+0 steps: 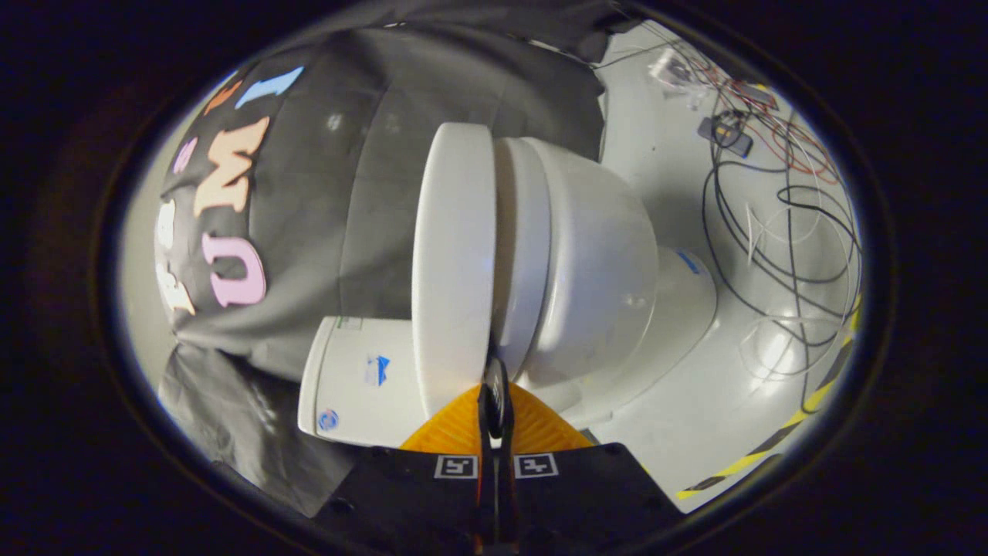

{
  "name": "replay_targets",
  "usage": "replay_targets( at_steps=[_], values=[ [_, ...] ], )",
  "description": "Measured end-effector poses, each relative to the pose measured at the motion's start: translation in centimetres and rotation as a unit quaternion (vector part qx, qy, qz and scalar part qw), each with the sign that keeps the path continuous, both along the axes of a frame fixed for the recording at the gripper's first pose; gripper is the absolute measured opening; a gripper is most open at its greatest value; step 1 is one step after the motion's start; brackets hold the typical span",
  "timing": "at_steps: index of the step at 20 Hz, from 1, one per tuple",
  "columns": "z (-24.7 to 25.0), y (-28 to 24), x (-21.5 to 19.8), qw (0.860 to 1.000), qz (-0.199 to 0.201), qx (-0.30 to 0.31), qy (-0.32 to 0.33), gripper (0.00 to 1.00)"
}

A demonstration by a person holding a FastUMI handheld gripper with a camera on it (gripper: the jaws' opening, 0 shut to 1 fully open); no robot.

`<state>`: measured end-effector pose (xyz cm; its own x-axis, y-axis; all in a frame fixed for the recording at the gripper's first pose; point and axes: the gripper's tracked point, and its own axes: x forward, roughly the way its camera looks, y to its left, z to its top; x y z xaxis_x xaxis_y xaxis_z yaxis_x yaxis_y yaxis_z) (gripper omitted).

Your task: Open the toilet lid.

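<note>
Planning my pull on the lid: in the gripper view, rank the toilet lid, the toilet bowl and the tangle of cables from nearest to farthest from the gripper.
1. Toilet lid: its edge lies right at the tips of the gripper, whose fingers are closed together.
2. Toilet bowl: just beyond the lid, on its other side.
3. Cables: loose on the floor past the bowl, farthest.

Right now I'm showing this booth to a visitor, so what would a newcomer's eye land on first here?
First the white toilet, seen sideways just ahead of the gripper; its lid stands a narrow gap off the seat, with the tank beside it. The gripper's fingers are closed together at the lid's edge. Beyond the toilet, a tangle of cables sprawls over the pale floor.
</note>
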<state>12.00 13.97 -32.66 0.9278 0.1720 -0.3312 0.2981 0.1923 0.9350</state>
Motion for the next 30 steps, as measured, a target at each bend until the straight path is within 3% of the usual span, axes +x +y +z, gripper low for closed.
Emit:
replay_targets(
  at_steps=[4, 8, 12, 19, 30],
  values=[
    [-0.1, -0.6, -0.1, 1.000, -0.024, -0.008, 0.011, 0.03],
    [0.9, -1.1, -0.1, 0.996, -0.040, -0.071, 0.039, 0.03],
    [3.7, -1.1, 0.3, 0.995, -0.064, -0.072, 0.025, 0.02],
    [5.9, -1.0, 0.5, 0.988, -0.045, -0.139, 0.039, 0.01],
    [10.4, -0.1, 1.0, 0.978, -0.054, -0.195, 0.050, 0.01]
  ],
)
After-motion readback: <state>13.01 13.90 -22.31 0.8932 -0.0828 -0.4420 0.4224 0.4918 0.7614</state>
